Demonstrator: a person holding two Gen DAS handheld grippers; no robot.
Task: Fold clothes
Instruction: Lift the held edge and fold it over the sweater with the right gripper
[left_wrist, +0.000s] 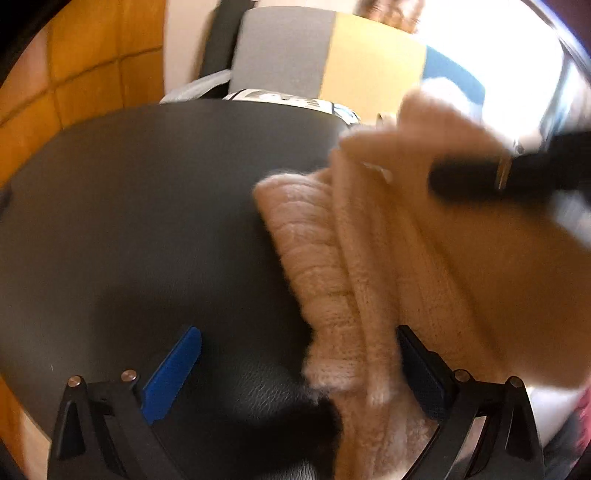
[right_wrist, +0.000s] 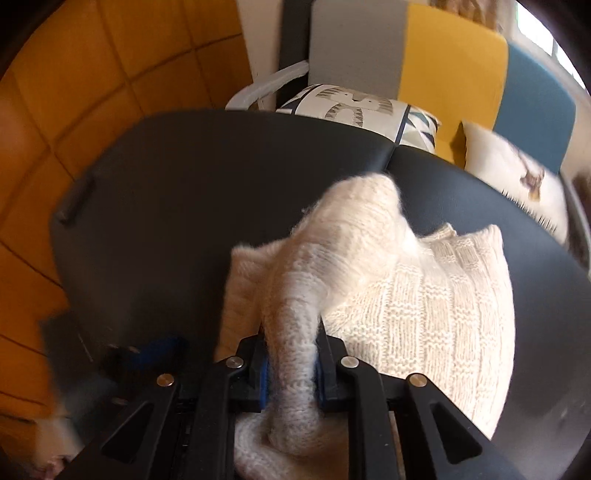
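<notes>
Before me lies a black leather-grained surface (right_wrist: 221, 192); behind it stands a sofa back in grey, yellow and blue panels (right_wrist: 454, 59); against it lean a white cushion with grey and blue triangle print (right_wrist: 354, 107) and a plain white cushion with a small brown motif (right_wrist: 517, 177); to my left runs an orange tiled floor (right_wrist: 92, 74).

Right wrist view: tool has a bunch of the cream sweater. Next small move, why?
Probably carry the pinched fold across and lay it on the flat knit panel. The right tool is shut on the cream sweater, lifted off the black table; the left tool is open.
</notes>
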